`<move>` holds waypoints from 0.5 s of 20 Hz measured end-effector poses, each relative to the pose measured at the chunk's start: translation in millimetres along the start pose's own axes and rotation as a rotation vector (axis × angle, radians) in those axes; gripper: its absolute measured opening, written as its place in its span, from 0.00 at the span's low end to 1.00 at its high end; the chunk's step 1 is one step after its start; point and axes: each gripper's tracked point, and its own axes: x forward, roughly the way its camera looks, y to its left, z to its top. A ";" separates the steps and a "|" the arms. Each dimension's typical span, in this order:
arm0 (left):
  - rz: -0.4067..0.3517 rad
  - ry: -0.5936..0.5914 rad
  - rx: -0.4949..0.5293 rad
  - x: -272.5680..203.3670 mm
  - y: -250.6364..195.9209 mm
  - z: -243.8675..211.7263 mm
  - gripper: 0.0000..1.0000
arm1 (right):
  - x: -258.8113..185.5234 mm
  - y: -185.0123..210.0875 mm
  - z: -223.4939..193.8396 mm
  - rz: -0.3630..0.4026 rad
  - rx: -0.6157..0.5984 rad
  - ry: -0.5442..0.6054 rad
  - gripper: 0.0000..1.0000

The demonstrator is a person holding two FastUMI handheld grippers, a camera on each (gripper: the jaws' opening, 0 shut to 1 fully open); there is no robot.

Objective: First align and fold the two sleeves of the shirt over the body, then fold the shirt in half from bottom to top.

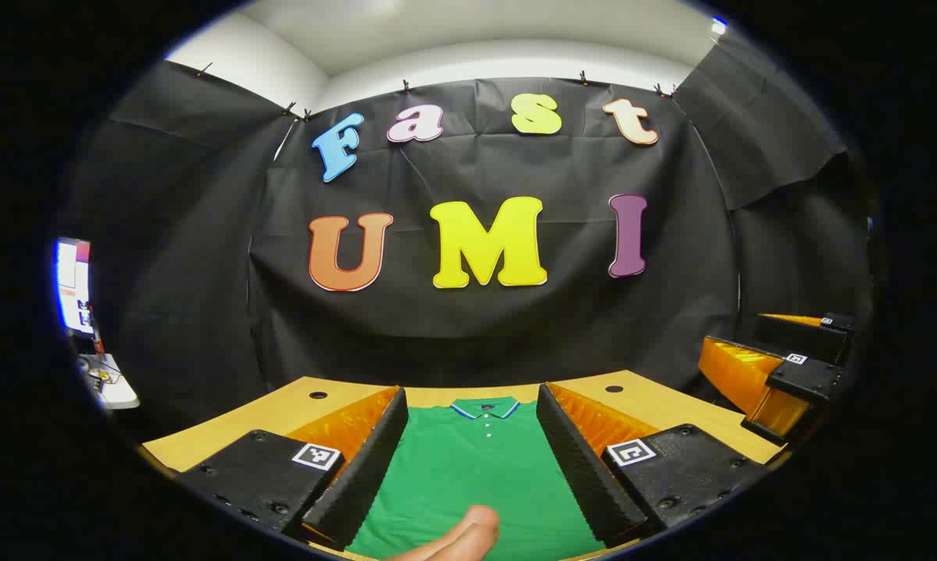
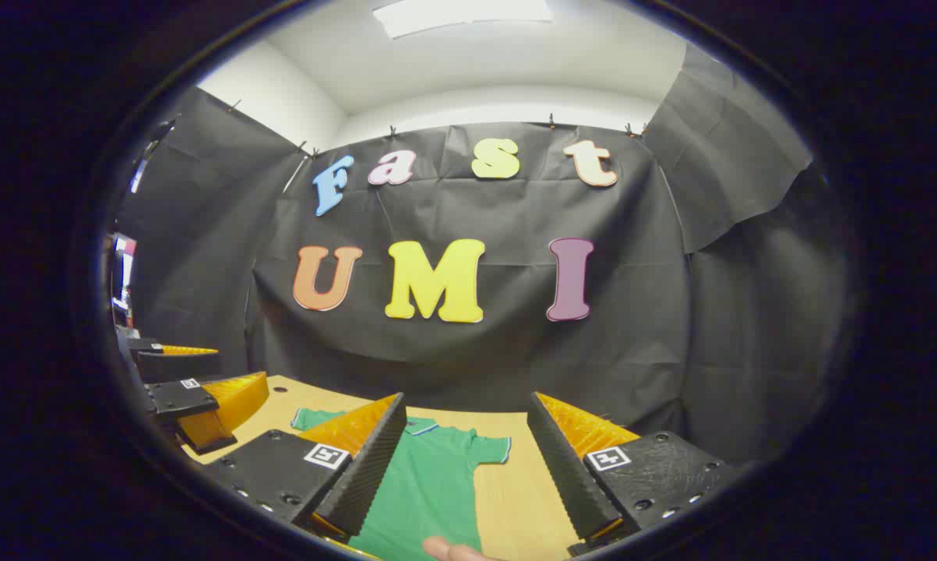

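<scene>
A: What does the shirt point(image 1: 476, 467) look like, and where does it lie?

B: It is a green polo shirt with a blue-and-white trimmed collar point(image 1: 484, 407) and a short buttoned placket. It lies flat on the wooden table point(image 1: 297, 409), front up, collar toward the black cloth wall. In the right gripper view the shirt point(image 2: 429, 491) shows both short sleeves spread out to the sides, each cuff edged in the same trim; the sleeves are not yet folded.

A: How does the left hand-held gripper point(image 1: 472, 460) stand?

B: Its two fingers are wide apart, with the shirt's chest and collar seen between them. They hold nothing. A fingertip of the person point(image 1: 460, 538) shows at the lower edge, between the fingers.

A: And the right hand-held gripper point(image 2: 464, 475)?

B: It is also wide open and holds nothing. The shirt's right half and bare table lie between its fingers. In the left gripper view it point(image 1: 780, 370) appears off to the right, above the table edge. Whether either gripper touches the cloth cannot be told.
</scene>
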 end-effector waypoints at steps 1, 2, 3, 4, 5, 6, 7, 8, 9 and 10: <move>0.003 0.012 0.006 -0.5 2.2 -2.2 1.00 | 0.3 3.6 -1.2 0.003 -0.001 0.010 0.95; 0.016 0.001 0.009 -0.7 10.3 -0.1 1.00 | 0.6 7.8 -4.8 0.007 0.000 0.021 0.96; 0.024 -0.004 0.015 0.2 16.0 2.1 1.00 | 0.3 10.3 -5.5 0.007 0.000 0.024 0.96; 0.030 0.003 0.014 2.1 18.8 -1.2 1.00 | 0.3 13.0 -5.4 0.007 0.000 0.022 0.96; 0.033 0.011 0.014 4.3 22.7 -4.9 1.00 | 1.5 15.1 -6.0 0.005 0.002 0.023 0.95; 0.029 0.012 0.010 6.8 25.0 -6.7 1.00 | 2.7 15.3 -10.0 -0.004 0.005 0.029 0.95; 0.026 0.014 0.006 9.3 26.5 -9.1 1.00 | 4.7 15.9 -13.5 -0.011 -0.001 0.040 0.96; 0.024 0.021 0.004 13.1 28.7 -12.3 1.00 | 6.7 16.2 -18.2 -0.017 -0.014 0.050 0.95; 0.022 0.030 0.003 16.0 29.5 -15.8 1.00 | 8.7 15.4 -20.3 -0.024 -0.023 0.057 0.95; 0.032 0.041 0.001 18.8 33.1 -19.7 1.00 | 9.3 12.4 -22.2 -0.035 -0.023 0.059 0.95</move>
